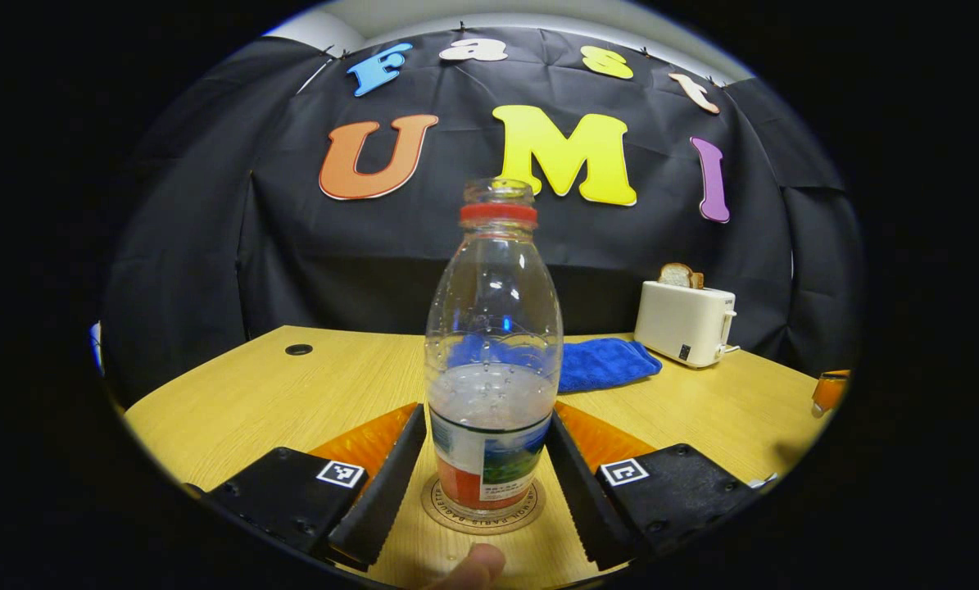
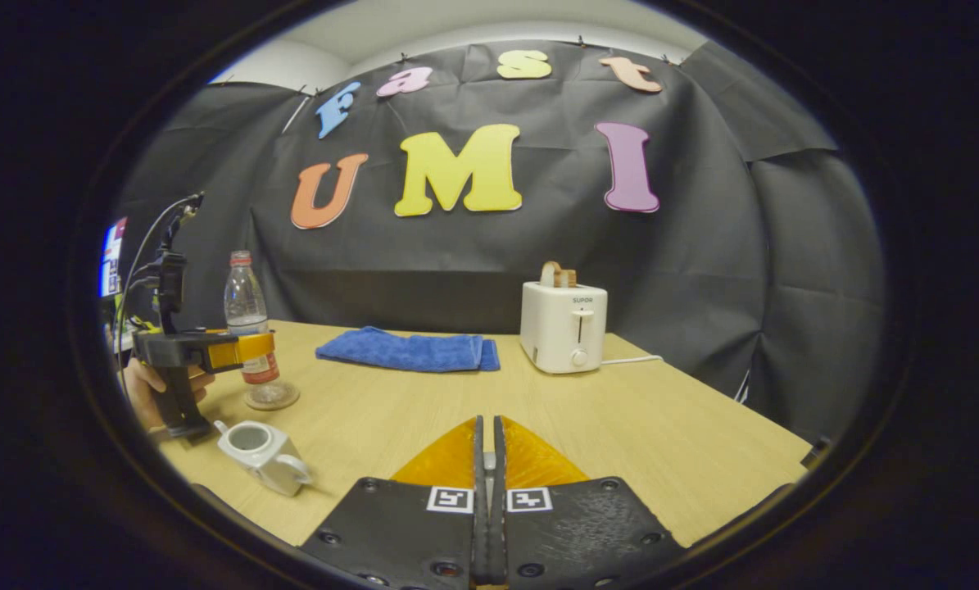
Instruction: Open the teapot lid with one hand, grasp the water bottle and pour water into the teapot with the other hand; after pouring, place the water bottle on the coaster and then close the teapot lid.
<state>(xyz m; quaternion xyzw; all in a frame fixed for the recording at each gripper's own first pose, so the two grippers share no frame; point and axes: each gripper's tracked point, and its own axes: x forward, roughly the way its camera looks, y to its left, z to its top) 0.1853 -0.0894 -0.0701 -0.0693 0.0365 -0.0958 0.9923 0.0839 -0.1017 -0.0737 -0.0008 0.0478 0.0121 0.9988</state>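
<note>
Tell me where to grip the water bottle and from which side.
Grip the water bottle at its labelled lower body, level from the near side. It stands upright on the coaster, and the left gripper already straddles that straight-walled section with open jaws.

Even, fairly bright light falls from overhead; the table (image 2: 620,410) glows warm and carries only soft, short shadows. Small glints sit on the bottle (image 1: 493,344), which is sharp up close. The dark cloth swallows the light. Both views bow hard at the rim, where things smear and dim.
</note>
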